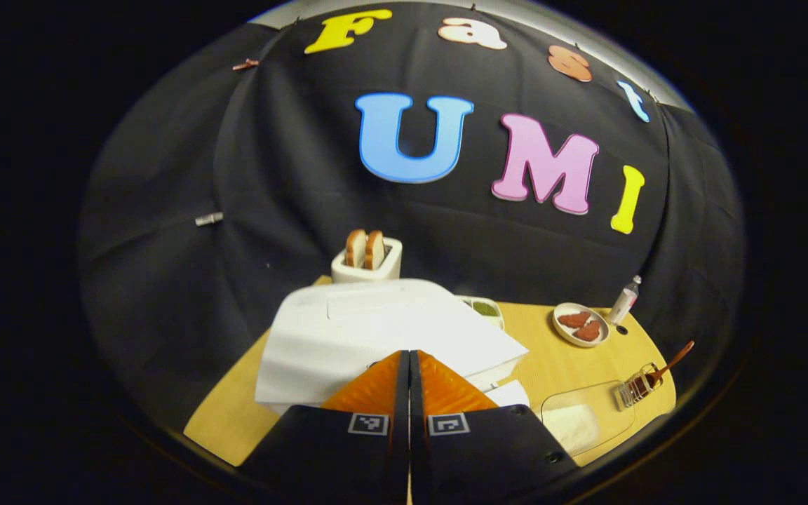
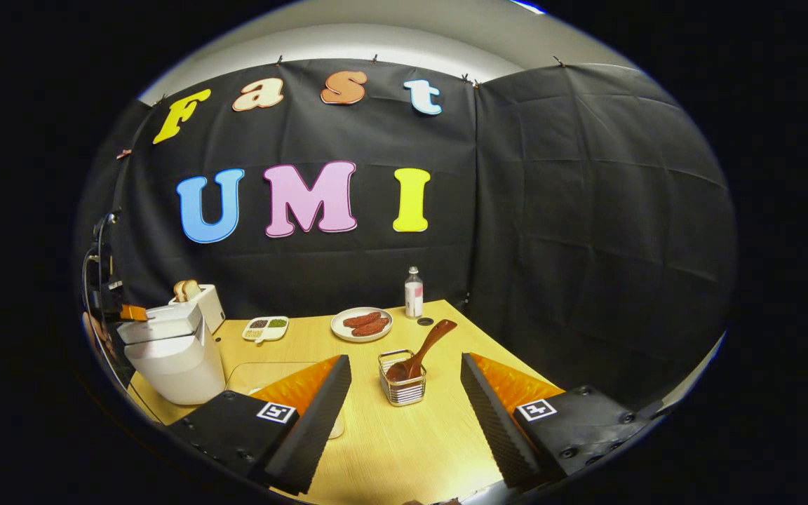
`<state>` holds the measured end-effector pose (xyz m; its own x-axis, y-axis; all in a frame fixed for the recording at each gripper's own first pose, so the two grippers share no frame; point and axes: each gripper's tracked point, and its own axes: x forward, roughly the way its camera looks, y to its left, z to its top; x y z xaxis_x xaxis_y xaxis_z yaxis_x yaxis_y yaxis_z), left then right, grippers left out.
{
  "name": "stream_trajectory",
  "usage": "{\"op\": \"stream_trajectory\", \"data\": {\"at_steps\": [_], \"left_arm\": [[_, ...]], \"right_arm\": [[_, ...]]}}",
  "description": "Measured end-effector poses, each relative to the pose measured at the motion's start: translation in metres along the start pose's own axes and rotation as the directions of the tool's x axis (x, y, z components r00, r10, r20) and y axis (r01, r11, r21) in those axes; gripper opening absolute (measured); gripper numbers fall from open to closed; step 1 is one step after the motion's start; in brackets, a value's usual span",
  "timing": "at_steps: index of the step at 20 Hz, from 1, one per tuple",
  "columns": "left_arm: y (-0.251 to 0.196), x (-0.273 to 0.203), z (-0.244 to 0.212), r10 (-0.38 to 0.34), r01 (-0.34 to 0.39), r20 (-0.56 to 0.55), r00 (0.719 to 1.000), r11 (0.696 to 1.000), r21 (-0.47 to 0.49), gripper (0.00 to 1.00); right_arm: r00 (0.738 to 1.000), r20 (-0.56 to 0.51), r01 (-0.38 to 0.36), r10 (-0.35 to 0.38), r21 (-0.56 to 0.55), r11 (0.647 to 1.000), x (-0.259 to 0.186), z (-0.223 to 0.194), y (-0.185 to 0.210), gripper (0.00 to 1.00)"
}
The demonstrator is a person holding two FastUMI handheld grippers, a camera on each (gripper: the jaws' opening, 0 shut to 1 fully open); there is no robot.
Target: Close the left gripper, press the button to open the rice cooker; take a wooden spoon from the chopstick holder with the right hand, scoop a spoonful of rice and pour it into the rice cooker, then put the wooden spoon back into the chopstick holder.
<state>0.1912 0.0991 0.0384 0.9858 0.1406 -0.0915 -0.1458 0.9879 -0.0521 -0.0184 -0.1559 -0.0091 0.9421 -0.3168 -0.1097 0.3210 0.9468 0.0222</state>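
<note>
The white rice cooker (image 1: 376, 330) lies right under my left gripper (image 1: 409, 356), whose fingers are shut together with nothing between them, their tips resting at the front of the closed lid. From the right gripper view the cooker (image 2: 176, 354) stands at the table's left, with the left gripper (image 2: 132, 313) on its top. My right gripper (image 2: 405, 359) is open, a little in front of the wire chopstick holder (image 2: 402, 387). The wooden spoon (image 2: 426, 345) leans in the holder, handle up and to the right. Holder (image 1: 637, 387) and spoon (image 1: 676, 354) also appear far right in the left gripper view.
A clear container of rice (image 1: 583, 421) lies beside the cooker. A toaster with bread (image 2: 197, 298), a small condiment tray (image 2: 265, 327), a plate of meat (image 2: 362, 324) and a bottle (image 2: 413, 292) line the back of the wooden table (image 2: 404, 449).
</note>
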Motion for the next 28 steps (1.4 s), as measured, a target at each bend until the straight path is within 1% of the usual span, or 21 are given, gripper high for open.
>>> {"op": "stream_trajectory", "data": {"at_steps": [1, 3, 5, 9, 11, 12, 13, 14, 15, 16, 17, 19, 25, 28], "left_arm": [[-0.001, -0.01, 0.018, 0.019, -0.02, 0.054, 0.998, 1.0, 0.015, 0.07], [-0.01, -0.031, 0.035, 0.031, -0.033, 0.107, 0.994, 0.999, 0.015, 0.07], [-0.017, -0.055, 0.041, 0.044, -0.045, 0.142, 0.989, 0.999, -0.001, 0.07], [-0.039, -0.091, 0.038, 0.071, -0.066, 0.167, 0.984, 0.997, -0.033, 0.11], [-0.051, -0.101, 0.027, 0.089, -0.086, 0.152, 0.984, 0.996, -0.024, 0.17], [-0.056, -0.105, 0.02, 0.103, -0.102, 0.141, 0.985, 0.995, -0.013, 0.36], [-0.064, -0.11, 0.014, 0.107, -0.107, 0.133, 0.985, 0.994, -0.009, 0.48], [-0.072, -0.116, 0.01, 0.11, -0.109, 0.126, 0.986, 0.994, -0.015, 0.7], [-0.08, -0.12, 0.006, 0.11, -0.108, 0.122, 0.986, 0.994, -0.025, 0.8], [-0.087, -0.123, 0.003, 0.115, -0.112, 0.118, 0.986, 0.993, -0.034, 0.91], [-0.092, -0.126, -0.001, 0.132, -0.129, 0.112, 0.985, 0.991, -0.038, 0.95], [-0.1, -0.132, -0.005, 0.173, -0.17, 0.113, 0.978, 0.985, -0.035, 0.96], [-0.131, -0.146, -0.03, 0.238, -0.236, 0.062, 0.969, 0.971, -0.03, 0.96], [-0.142, -0.154, -0.043, 0.272, -0.271, 0.033, 0.962, 0.962, -0.038, 0.96]], "right_arm": [[1.0, -0.005, -0.011, 0.011, 0.008, 1.0, 0.007, 0.0, -0.001, 0.98], [0.999, -0.027, -0.035, 0.035, 0.018, 0.999, 0.023, -0.001, -0.004, 0.98], [0.997, -0.036, -0.061, 0.062, 0.03, 0.998, 0.038, 0.0, -0.009, 0.99], [0.992, -0.06, -0.109, 0.111, 0.042, 0.993, 0.068, -0.003, -0.02, 0.98], [0.988, -0.076, -0.129, 0.133, 0.054, 0.99, 0.083, -0.008, -0.025, 0.98], [0.986, -0.084, -0.14, 0.145, 0.063, 0.988, 0.09, -0.011, -0.027, 0.98], [0.983, -0.095, -0.148, 0.154, 0.07, 0.987, 0.097, -0.013, -0.029, 0.98], [0.981, -0.108, -0.155, 0.163, 0.076, 0.985, 0.106, -0.019, -0.032, 0.98], [0.977, -0.125, -0.162, 0.172, 0.085, 0.983, 0.114, -0.024, -0.035, 0.98], [0.972, -0.144, -0.173, 0.186, 0.097, 0.98, 0.121, -0.031, -0.036, 0.98], [0.966, -0.167, -0.182, 0.198, 0.109, 0.977, 0.129, -0.037, -0.037, 0.98], [0.953, -0.21, -0.195, 0.22, 0.133, 0.972, 0.148, -0.052, -0.041, 0.99], [0.897, -0.328, -0.219, 0.296, 0.25, 0.943, 0.198, -0.088, -0.04, 0.98], [0.887, -0.349, -0.21, 0.304, 0.282, 0.936, 0.225, -0.098, -0.04, 0.99]]}}
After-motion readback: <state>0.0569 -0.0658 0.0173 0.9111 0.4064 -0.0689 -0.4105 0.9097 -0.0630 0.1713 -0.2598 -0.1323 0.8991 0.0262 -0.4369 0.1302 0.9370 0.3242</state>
